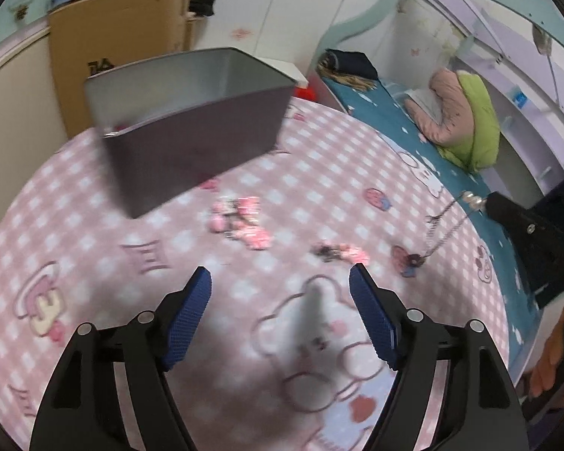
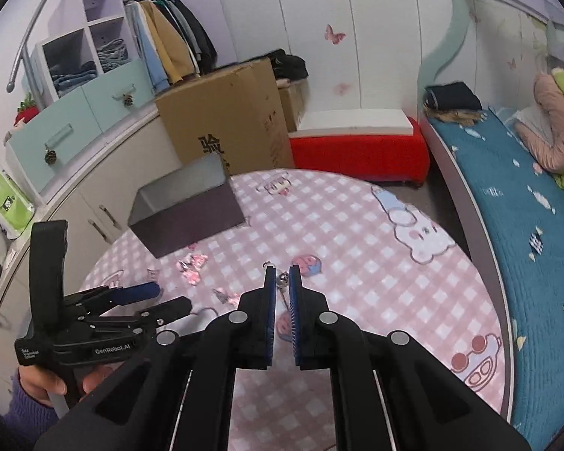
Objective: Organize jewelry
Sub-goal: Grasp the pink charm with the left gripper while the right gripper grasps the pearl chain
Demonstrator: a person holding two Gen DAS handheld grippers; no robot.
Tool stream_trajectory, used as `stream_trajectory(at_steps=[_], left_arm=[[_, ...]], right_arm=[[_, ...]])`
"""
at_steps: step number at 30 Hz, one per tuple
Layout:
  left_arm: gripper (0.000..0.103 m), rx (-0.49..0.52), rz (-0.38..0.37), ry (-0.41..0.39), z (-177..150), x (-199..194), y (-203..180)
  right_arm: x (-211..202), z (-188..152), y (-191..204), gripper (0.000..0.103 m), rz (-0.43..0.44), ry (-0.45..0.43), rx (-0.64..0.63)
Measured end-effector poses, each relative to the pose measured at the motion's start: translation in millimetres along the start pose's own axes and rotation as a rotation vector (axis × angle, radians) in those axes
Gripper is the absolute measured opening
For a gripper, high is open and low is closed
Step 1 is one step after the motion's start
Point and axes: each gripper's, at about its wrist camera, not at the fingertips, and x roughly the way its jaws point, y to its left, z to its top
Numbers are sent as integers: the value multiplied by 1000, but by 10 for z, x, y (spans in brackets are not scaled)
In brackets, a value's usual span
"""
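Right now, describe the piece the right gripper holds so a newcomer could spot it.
Over the pink checked tablecloth, right of the grey box, hangs a silver chain necklace from the right gripper. Unlike the pink hair clips lying flat, it dangles, beads on top.

Open checked cloth [image 2: 357, 248] stretches wide on the right side of the table, nothing standing on it there. The tall box [image 1: 191, 127] blocks the far left corner, its mouth open to the top. In front of it, pink trinkets [image 1: 240, 221] lie scattered, low enough to pass over (more [image 1: 338, 253] sit nearer). The left gripper [image 2: 158, 298] hovers at the left edge, crowding that side; the cardboard carton [image 2: 225, 124] walls the back.
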Motion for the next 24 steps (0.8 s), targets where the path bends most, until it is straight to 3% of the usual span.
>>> stream_trajectory(at_steps=[8,16,18,21,23,24], left_arm=[[77,4,59,-3,41,254,-378],[75,95,217,1,48,390,-576],[65,136,275,-6,31,413,-623],[53,150,269,-11,31,412,-621],[39,160,270,-17,31,404,-612],[39,161,260,-17,31,395,-594]], right_arm=[[52,-171,-234,7,8,31,52],[111,-249,-310,7,45,46,65],[121,-260,-319,7,54,48,68],[133,-279,-329,7,61,54,68],[145,-297,-338,7,64,59,71],[152,-292,-333,7,67,61,73]])
